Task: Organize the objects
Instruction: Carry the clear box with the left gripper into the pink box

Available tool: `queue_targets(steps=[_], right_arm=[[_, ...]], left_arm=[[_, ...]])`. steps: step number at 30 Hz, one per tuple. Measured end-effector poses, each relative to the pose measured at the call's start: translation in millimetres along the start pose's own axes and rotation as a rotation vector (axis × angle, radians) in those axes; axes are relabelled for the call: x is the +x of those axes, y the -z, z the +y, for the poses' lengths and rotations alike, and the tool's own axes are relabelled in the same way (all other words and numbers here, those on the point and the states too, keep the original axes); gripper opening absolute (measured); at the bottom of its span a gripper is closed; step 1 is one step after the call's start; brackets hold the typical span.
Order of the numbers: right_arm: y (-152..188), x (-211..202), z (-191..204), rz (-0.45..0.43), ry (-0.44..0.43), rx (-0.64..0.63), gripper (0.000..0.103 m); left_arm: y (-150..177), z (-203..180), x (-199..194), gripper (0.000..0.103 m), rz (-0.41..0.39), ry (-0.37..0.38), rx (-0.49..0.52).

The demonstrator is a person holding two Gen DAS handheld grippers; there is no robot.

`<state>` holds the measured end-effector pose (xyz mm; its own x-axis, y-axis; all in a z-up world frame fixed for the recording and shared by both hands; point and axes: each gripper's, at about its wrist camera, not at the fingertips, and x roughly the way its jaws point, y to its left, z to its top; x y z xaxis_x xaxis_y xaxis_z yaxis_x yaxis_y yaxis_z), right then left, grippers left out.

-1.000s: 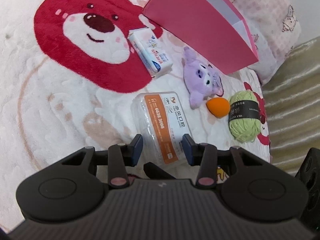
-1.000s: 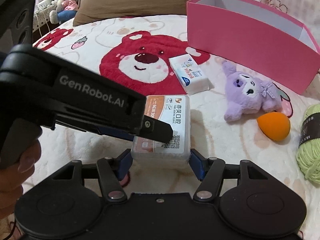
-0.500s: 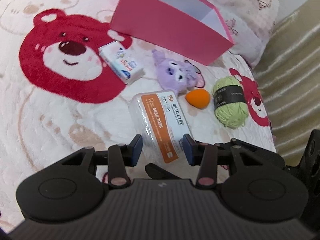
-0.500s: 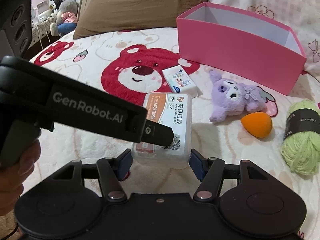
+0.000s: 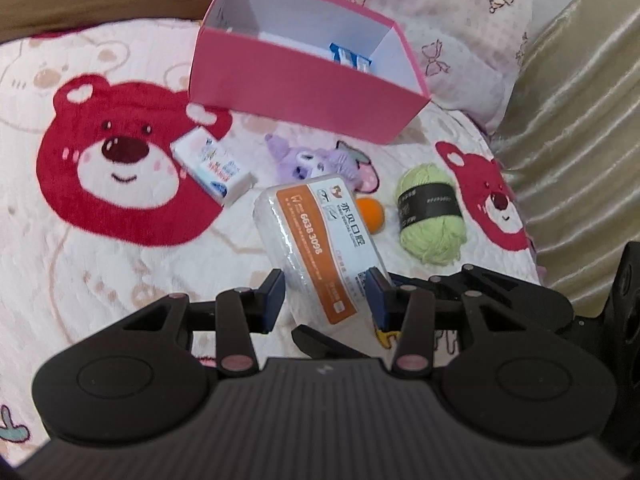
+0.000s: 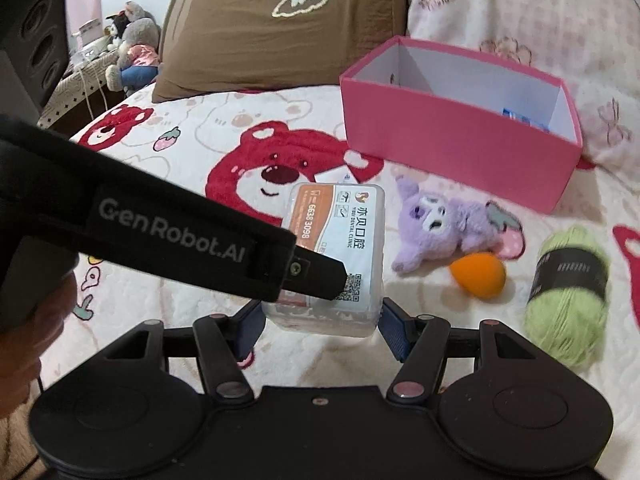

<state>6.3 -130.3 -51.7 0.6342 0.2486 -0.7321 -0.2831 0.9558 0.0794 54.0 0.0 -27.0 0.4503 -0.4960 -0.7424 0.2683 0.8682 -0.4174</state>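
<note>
Both tools, left (image 5: 326,294) and right (image 6: 322,328), clamp one tissue pack (image 5: 316,240) above the bed (image 5: 80,280), short of the pink box (image 5: 296,92). The pack hides half the orange sponge (image 5: 372,210); the box's blue contents (image 5: 350,58) are indistinct.

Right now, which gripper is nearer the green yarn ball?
Right. The right gripper grips the wrapped pack on the side facing the green yarn ball, which lies on the bed beside it. The left gripper grips the same pack from the opposite side, farther off.
</note>
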Motion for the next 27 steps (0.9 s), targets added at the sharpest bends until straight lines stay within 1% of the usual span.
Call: queue_targets(steps=[7, 12, 15, 21, 27], right_arm=[[-16, -18, -13, -0.024, 0.003, -0.011, 0.066], [-31, -30, -21, -0.041, -0.003, 0.018, 0.066], [-41, -39, -27, -0.054, -0.004, 0.028, 0.066], [-64, -50, -38, -0.093, 0.019, 0.024, 0.066], [-84, -53, -47, -0.137, 0.068, -0.018, 0.066]], left_arm=[[-18, -25, -11, 0.042, -0.020, -0.004, 0.069], [-35, -42, -21, 0.042, -0.026, -0.019, 0.114], [-48, -49, -27, 0.042, -0.026, -0.007, 0.108], [-73, -58, -31, 0.042, -0.067, 0.020, 0.119], [-96, -66, -28, 0.042, -0.097, 0.030, 0.128]])
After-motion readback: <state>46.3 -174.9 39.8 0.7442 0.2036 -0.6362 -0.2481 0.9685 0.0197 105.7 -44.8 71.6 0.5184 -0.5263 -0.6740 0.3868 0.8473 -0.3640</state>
